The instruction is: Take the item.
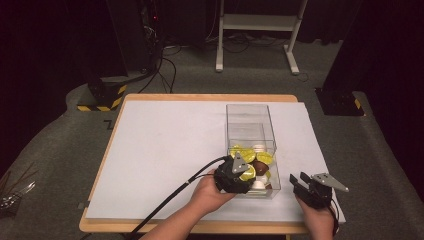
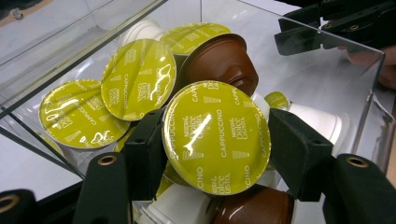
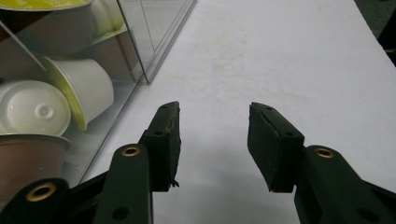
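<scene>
My left gripper (image 2: 216, 140) is clamped on 1 green-lidded capsule (image 2: 216, 136) atop the pile inside the clear box (image 1: 250, 120), so the pick is made; next I judge a straight lift clear of the walls. My right gripper (image 3: 214, 140) waits, jaws apart, empty over the table (image 3: 289, 70).

Grey carpet (image 1: 60, 145), black curtains behind, white desk frame (image 1: 260, 30) beyond wooden table (image 1: 120, 112)
</scene>
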Demonstrator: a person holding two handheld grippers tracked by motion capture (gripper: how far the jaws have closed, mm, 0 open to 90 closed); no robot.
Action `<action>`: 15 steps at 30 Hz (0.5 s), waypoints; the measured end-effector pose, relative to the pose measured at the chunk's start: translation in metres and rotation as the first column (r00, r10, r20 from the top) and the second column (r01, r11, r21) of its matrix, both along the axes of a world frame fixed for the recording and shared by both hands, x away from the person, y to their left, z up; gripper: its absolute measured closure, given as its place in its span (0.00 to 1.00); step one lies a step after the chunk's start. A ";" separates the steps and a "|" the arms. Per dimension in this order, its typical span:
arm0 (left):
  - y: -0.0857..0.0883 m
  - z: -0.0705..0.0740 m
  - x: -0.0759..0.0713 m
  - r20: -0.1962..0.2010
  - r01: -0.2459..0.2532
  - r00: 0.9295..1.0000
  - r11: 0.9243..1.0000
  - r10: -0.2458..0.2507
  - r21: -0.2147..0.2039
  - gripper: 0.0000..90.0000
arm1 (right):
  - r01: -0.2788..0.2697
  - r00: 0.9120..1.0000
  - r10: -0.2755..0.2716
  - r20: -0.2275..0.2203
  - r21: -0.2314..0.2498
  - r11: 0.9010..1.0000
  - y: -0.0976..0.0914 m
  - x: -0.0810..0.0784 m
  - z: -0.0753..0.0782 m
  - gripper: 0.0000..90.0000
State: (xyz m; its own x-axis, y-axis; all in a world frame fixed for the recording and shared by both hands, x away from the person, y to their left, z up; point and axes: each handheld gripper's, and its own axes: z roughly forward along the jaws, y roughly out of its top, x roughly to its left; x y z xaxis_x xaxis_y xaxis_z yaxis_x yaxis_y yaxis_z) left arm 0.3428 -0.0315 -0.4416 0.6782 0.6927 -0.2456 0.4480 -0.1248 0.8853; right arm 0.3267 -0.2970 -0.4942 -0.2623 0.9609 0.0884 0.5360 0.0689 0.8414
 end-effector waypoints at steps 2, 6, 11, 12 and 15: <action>0.001 0.001 0.000 0.001 0.000 1.000 1.000 0.000 -0.011 0.45 | 0.000 1.000 0.000 0.000 0.000 1.000 0.000 0.000 0.000 0.60; 0.003 0.005 0.000 0.001 -0.003 1.000 0.999 0.003 -0.039 0.45 | -0.004 1.000 0.004 0.001 -0.004 1.000 0.001 0.000 0.000 0.60; 0.003 0.008 -0.001 0.011 -0.007 1.000 0.998 0.008 -0.064 0.45 | -0.003 1.000 0.003 0.003 -0.010 1.000 0.001 0.000 0.000 0.60; 0.004 0.009 -0.001 0.013 -0.010 1.000 0.998 0.011 -0.067 0.45 | -0.003 1.000 0.003 0.001 -0.010 1.000 0.001 0.000 0.000 0.60; 0.006 0.012 -0.001 0.018 -0.009 1.000 0.997 0.010 -0.079 0.45 | -0.001 1.000 0.001 0.002 -0.012 1.000 0.002 0.000 0.000 0.60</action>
State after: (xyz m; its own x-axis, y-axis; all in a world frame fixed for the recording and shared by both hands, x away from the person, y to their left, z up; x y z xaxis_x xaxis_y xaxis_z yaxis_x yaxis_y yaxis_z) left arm 0.3420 -0.0258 -0.4296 0.6766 0.6780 -0.2872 0.4325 -0.0502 0.9002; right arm 0.3269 -0.2953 -0.4941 -0.2634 0.9617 0.0763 0.5346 0.0797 0.8413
